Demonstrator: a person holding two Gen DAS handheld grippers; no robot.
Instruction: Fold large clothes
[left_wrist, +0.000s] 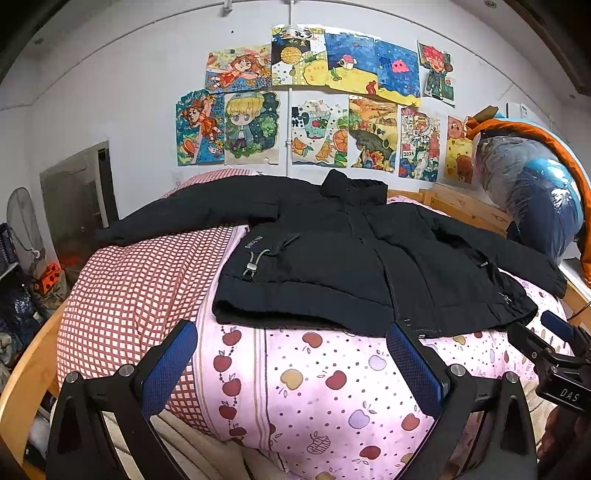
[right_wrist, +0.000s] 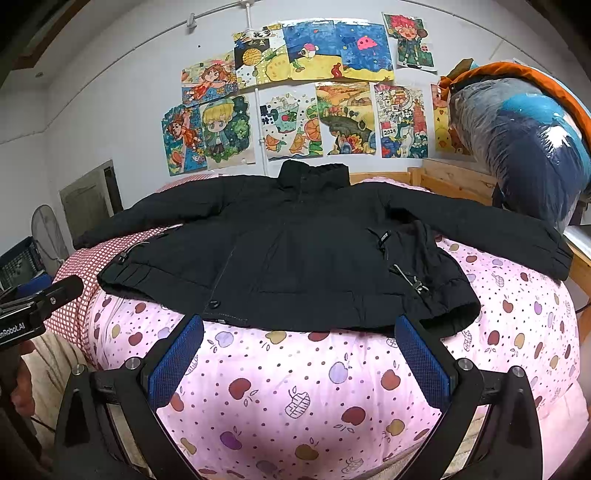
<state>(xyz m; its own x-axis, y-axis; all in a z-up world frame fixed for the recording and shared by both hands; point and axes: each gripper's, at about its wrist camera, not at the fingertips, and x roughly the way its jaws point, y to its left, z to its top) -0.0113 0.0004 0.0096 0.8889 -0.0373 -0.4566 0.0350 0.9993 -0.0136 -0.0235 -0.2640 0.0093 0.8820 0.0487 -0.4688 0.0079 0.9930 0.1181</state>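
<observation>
Bare pink apple-print quilt (right_wrist: 295, 387) is lying open before the spread black padded jacket (right_wrist: 295, 251); a plastic-wrapped blue bundle (right_wrist: 524, 147) is crowding the right side.

A black padded jacket (left_wrist: 332, 258) (right_wrist: 295, 251) lies spread flat, front up, on a pink apple-print quilt (left_wrist: 332, 387) (right_wrist: 295, 387). Both sleeves stretch out sideways, the collar points toward the far wall, and the hem faces the near edge. Drawcord toggles show at the hem on both sides.
</observation>
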